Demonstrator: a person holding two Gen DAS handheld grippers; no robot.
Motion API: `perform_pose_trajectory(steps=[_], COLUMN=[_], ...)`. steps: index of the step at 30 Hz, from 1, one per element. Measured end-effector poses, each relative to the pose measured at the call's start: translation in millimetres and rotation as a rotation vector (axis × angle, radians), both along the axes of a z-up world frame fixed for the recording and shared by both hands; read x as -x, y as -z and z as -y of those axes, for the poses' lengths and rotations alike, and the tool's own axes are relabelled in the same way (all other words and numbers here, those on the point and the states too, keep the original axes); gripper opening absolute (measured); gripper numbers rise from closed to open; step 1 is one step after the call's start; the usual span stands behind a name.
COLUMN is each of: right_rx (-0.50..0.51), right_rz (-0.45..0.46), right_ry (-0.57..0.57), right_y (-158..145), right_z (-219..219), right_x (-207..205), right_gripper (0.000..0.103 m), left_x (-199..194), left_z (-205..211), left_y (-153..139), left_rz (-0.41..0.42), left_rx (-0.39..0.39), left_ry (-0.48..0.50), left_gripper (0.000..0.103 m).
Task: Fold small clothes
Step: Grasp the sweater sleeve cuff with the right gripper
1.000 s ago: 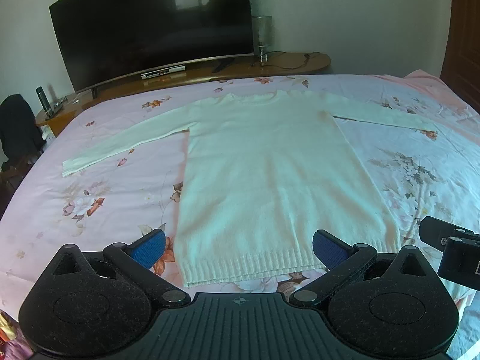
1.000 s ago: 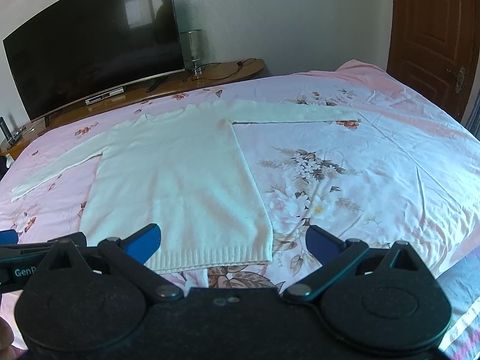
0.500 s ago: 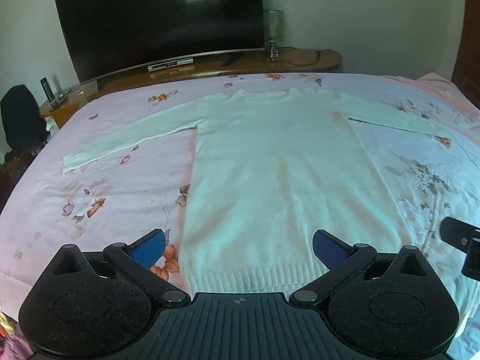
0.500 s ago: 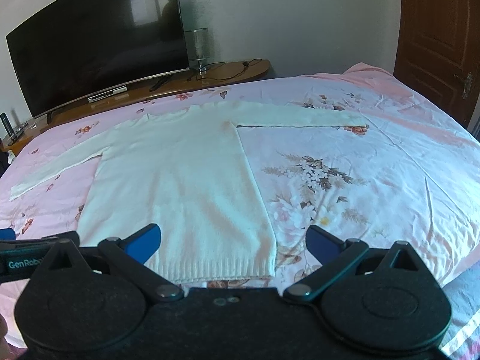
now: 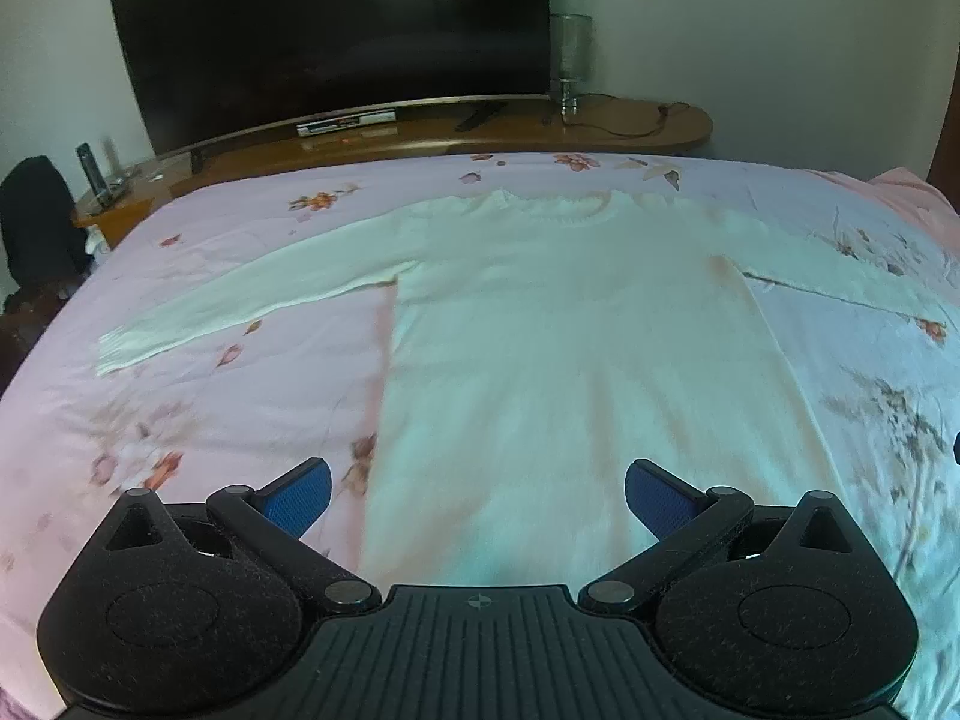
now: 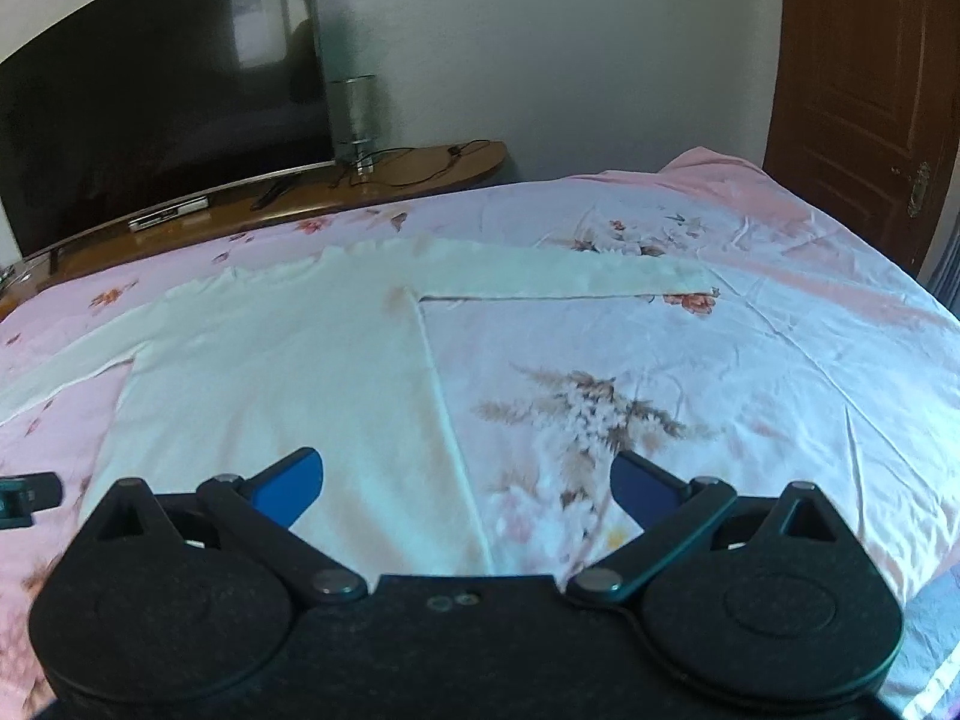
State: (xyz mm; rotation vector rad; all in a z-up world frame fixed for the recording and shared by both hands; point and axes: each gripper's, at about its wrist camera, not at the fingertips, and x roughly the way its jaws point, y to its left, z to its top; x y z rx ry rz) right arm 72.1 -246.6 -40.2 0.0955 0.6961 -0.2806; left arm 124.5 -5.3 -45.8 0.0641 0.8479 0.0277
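A white long-sleeved sweater [image 5: 570, 348] lies flat on the pink floral bed sheet [image 5: 198, 420], sleeves spread to both sides, neck toward the far side. It also shows in the right wrist view [image 6: 288, 372], with its right sleeve [image 6: 570, 276] stretched out. My left gripper [image 5: 477, 492] is open and empty, hovering over the sweater's lower body. My right gripper [image 6: 465, 480] is open and empty above the sweater's lower right edge. The hem is hidden behind both gripper bodies.
A large dark TV [image 5: 336, 42] stands on a wooden console [image 5: 600, 132] beyond the bed, with a glass lamp [image 5: 570, 54]. A brown door [image 6: 864, 102] is at the right. A black bag [image 5: 36, 216] sits at the far left.
Both grippers have moved forward over the sweater; its hem has dropped out of sight beneath them. The jaws stay open.
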Motion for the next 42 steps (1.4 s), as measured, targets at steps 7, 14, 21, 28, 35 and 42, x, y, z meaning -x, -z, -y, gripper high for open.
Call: perform_pose_trajectory(steps=[7,14,21,28,35,42], right_rx=[-0.034,-0.064,-0.109,-0.174,-0.204,-0.220], right_rz=[-0.034,-0.060,-0.097,-0.134,-0.162,-0.128], right_ry=[0.045,0.067,0.141,0.252,0.354,0.423], right_y=[21,41,69,98,119,125], right_z=[38,69,115,175,232,270], right_x=[-57,-120,-176,-217,-253,-272], right_gripper=[0.087,0.078,0.075,0.063,0.053,0.049], left_x=[-56,-117,-169,-225,-262,-283], left_z=[19,40,61,82,94,89], left_y=[15,32,52,79,95,103], left_rz=[0.002,-0.035,-0.005,-0.047,-0.060,-0.061], left_rx=[-0.038,-0.049,-0.075,-0.041,-0.038,-0.057], left_ry=[0.005,0.025,0.009,0.011,-0.001,-0.021], left_gripper=[0.103,0.103,0.103,0.103,0.103,0.103])
